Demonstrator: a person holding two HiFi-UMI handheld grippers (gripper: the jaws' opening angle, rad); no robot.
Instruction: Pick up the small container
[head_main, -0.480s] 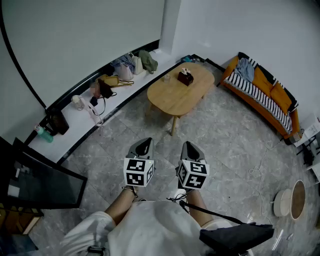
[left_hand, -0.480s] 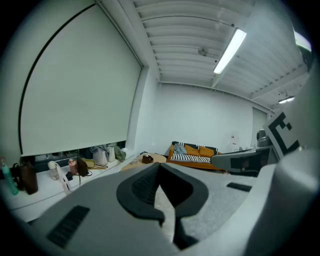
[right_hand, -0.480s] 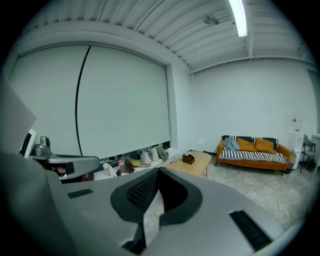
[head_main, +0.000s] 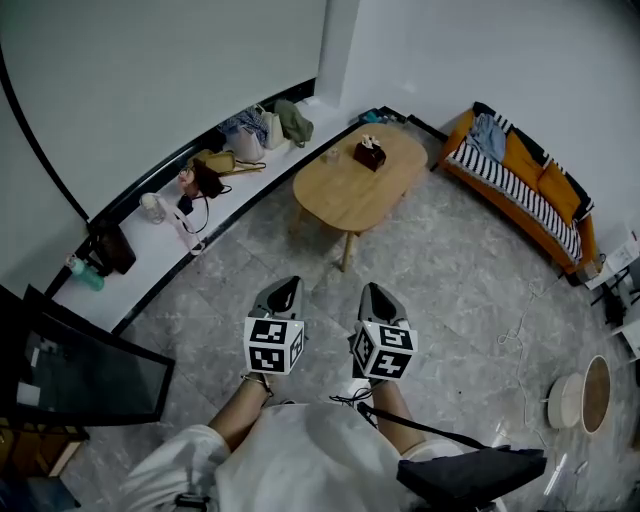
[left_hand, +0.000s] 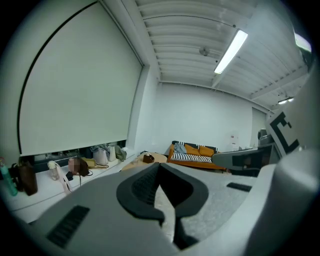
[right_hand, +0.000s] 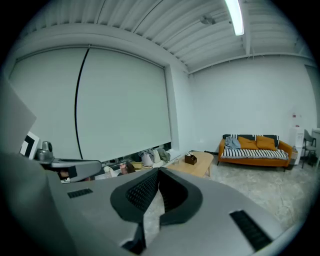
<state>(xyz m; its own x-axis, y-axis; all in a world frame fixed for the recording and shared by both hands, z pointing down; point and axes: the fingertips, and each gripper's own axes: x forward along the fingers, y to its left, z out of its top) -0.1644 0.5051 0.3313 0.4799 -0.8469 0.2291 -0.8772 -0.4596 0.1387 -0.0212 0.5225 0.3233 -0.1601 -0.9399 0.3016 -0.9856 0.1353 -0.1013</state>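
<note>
The small container (head_main: 370, 154) is a dark brown box on the far end of the oval wooden table (head_main: 345, 195), well ahead of both grippers. It also shows small and distant in the left gripper view (left_hand: 148, 158) and the right gripper view (right_hand: 190, 159). My left gripper (head_main: 287, 288) and right gripper (head_main: 373, 292) are held side by side over the grey floor, in front of the person's body. Both point toward the table. In its own view the left gripper (left_hand: 159, 165) has its jaws together on nothing. The right gripper (right_hand: 159, 171) is likewise shut and empty.
An orange sofa (head_main: 525, 185) with a striped blanket stands at the right wall. A white ledge (head_main: 160, 235) along the left wall carries bags, bottles and a cup. A dark screen (head_main: 85, 375) stands at the near left. Round items (head_main: 580, 400) and a cable lie on the floor at the right.
</note>
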